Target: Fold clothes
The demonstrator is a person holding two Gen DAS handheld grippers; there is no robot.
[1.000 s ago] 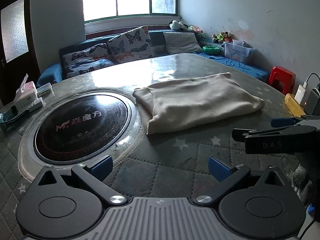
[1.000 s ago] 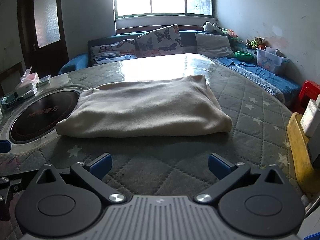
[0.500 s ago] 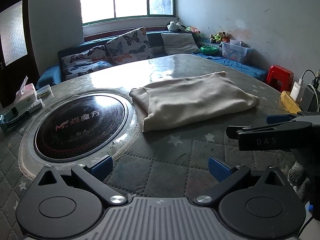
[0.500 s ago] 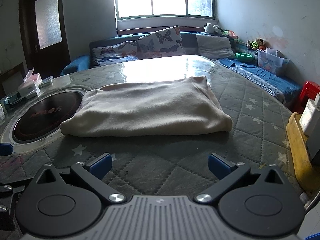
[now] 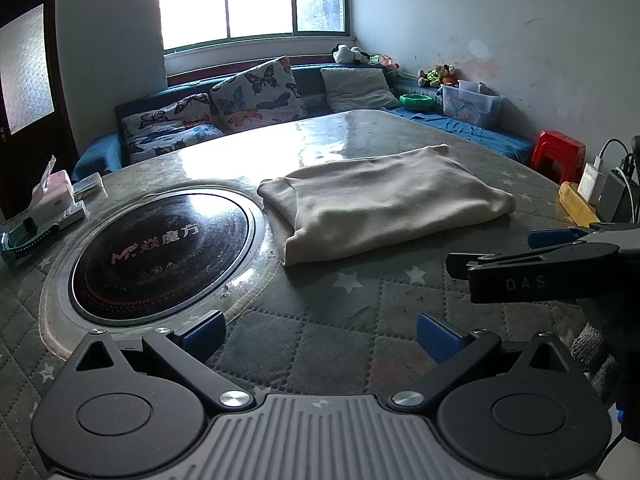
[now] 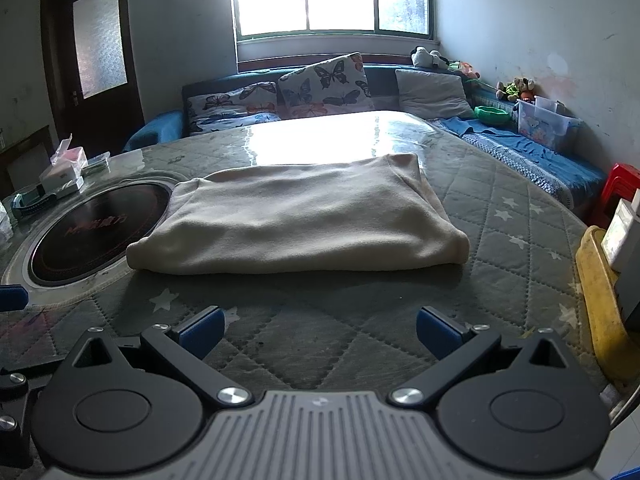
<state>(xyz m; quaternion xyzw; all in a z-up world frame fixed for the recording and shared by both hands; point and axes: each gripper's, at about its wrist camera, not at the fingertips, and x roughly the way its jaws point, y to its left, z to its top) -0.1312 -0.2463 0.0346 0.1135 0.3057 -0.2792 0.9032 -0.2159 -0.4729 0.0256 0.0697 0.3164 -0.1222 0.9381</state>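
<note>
Cream garment folded, long axis crosswise, beside cooktop; both tongs spread, empty.

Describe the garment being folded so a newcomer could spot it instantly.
On the round quilted table, just right of the black inset cooktop, lies the cream garment, folded into a flat rectangle. It is the only cloth item on the table; the other things there are small boxes.

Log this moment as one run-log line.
stage: garment folded | garment: flat on table, beside cooktop | left gripper: open, empty, clear of garment | right gripper: open, empty, clear of garment
</note>
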